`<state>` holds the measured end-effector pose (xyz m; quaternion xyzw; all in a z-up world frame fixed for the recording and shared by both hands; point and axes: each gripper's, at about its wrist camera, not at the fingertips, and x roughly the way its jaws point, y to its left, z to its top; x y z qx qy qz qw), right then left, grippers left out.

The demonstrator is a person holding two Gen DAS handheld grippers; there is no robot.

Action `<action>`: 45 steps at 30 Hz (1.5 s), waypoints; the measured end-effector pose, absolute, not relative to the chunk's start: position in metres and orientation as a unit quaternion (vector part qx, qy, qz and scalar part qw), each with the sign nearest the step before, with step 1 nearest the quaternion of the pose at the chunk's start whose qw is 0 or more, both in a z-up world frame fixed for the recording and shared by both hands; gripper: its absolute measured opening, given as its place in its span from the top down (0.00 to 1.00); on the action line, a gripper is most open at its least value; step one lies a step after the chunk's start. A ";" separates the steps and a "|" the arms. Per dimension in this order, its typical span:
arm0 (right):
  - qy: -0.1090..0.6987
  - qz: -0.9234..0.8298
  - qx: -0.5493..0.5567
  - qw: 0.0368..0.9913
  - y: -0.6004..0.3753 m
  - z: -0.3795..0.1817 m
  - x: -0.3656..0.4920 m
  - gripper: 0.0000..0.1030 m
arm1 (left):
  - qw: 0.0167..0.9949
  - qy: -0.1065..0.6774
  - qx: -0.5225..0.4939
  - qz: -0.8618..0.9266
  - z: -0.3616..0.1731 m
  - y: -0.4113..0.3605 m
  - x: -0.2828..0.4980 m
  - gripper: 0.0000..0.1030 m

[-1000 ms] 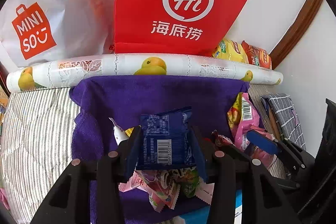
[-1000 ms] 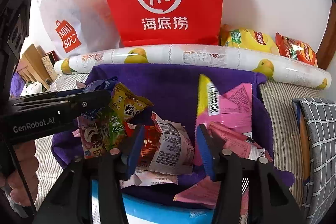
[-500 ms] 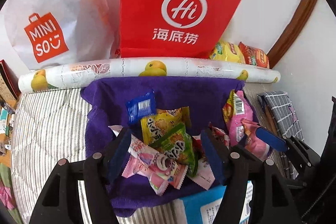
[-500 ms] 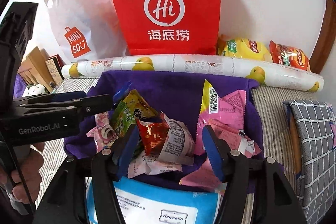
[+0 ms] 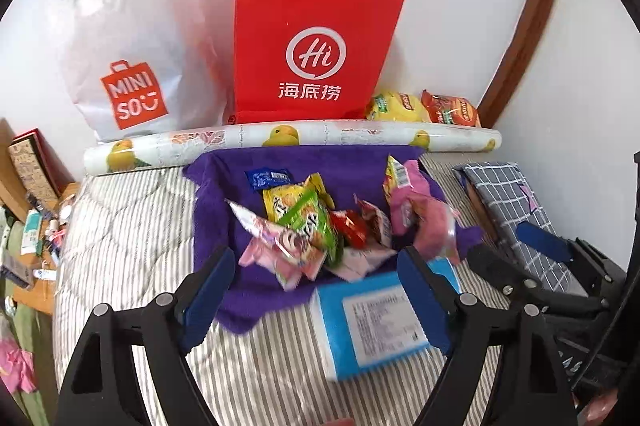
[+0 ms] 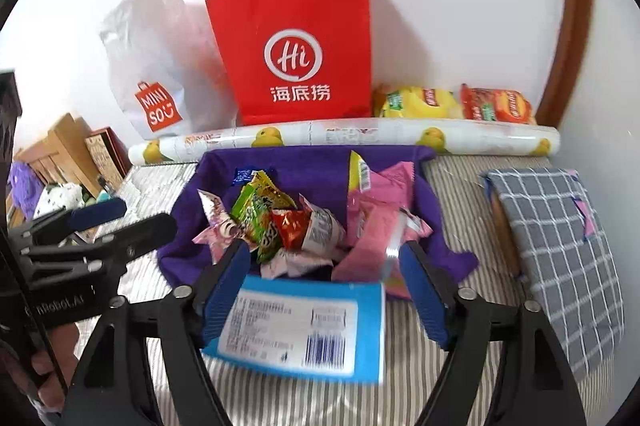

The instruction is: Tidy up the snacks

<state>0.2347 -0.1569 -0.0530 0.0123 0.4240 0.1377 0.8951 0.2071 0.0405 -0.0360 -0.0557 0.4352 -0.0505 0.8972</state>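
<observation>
Between the blue pads of the left gripper: nothing gripped, jaws opening and already wide, hanging above the near edge of the purple towel and a blue-and-white labelled box. Right gripper: same, jaws opening, wide, nothing pinched, with the box lying on the bed below the gap. Snack pile sits loose on the towel: pink packets, a green one, a yellow one, a red one, and a small blue packet just behind the heap. Pink packs with a barcode lean at the towel's right side. Beyond the towel: a rolled fruit-print sheet, then a red Hi paper bag and a white Miniso bag against the wall. Yellow and red chip bags are right of the red bag. Grey checked cloth lies far right on the striped bed cover.
</observation>
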 end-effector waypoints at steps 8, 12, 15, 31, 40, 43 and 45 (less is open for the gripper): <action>0.409 0.098 0.017 0.907 -0.181 -0.024 0.179 0.16 | 0.917 0.398 -0.023 -0.015 -0.011 0.025 0.144 0.09; 0.400 0.079 0.016 0.913 -0.193 -0.014 0.153 0.08 | 0.922 0.388 -0.012 -0.009 -0.003 0.016 0.117 0.09; 0.392 0.082 0.016 0.916 -0.200 -0.007 0.134 0.06 | 0.923 0.383 -0.019 -0.014 0.001 0.012 0.104 0.09; 0.380 0.070 0.019 0.922 -0.224 0.003 0.078 0.01 | 0.928 0.372 -0.020 -0.010 0.009 -0.007 0.060 0.09; 0.379 0.075 0.016 0.922 -0.224 0.004 0.071 0.01 | 0.929 0.371 -0.017 -0.010 0.012 -0.010 0.057 0.09; 0.380 0.076 0.016 0.922 -0.223 0.003 0.071 0.01 | 0.929 0.370 -0.019 -0.009 0.012 -0.010 0.056 0.09; 0.379 0.075 0.014 0.922 -0.222 0.003 0.070 0.01 | 0.929 0.370 -0.019 -0.010 0.012 -0.009 0.056 0.09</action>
